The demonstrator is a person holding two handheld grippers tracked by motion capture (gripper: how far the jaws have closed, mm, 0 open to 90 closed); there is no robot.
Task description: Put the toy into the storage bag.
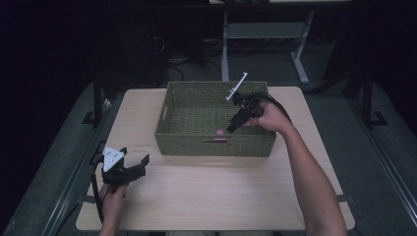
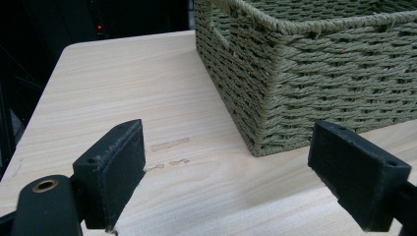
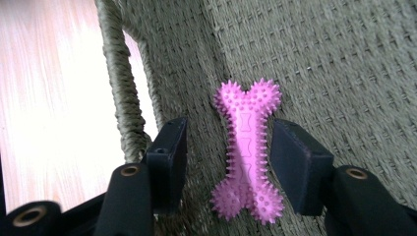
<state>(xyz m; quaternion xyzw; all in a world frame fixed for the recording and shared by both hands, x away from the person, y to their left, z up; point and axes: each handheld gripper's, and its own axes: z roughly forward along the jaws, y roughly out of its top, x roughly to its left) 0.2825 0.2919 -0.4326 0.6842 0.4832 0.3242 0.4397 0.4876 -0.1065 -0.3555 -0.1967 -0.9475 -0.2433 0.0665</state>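
Note:
A pink spiky bone-shaped toy (image 3: 247,147) lies on the floor of the green woven basket (image 1: 216,84), near its front wall (image 3: 123,93). From above it is a small pink spot (image 1: 219,132). My right gripper (image 1: 231,129) reaches down into the basket. Its jaws (image 3: 228,152) stand on either side of the toy's middle, open, with a clear gap on the left side. My left gripper (image 1: 135,156) hovers over the table's front left corner. In its own view the left gripper (image 2: 228,167) is wide open and holds nothing, facing the basket's corner (image 2: 265,98).
The basket stands at the back middle of the light wooden table (image 1: 211,191). Bare tabletop runs in front of the basket and to its left (image 2: 147,88). Behind the table stands a grey desk frame (image 1: 265,34) on a dark floor.

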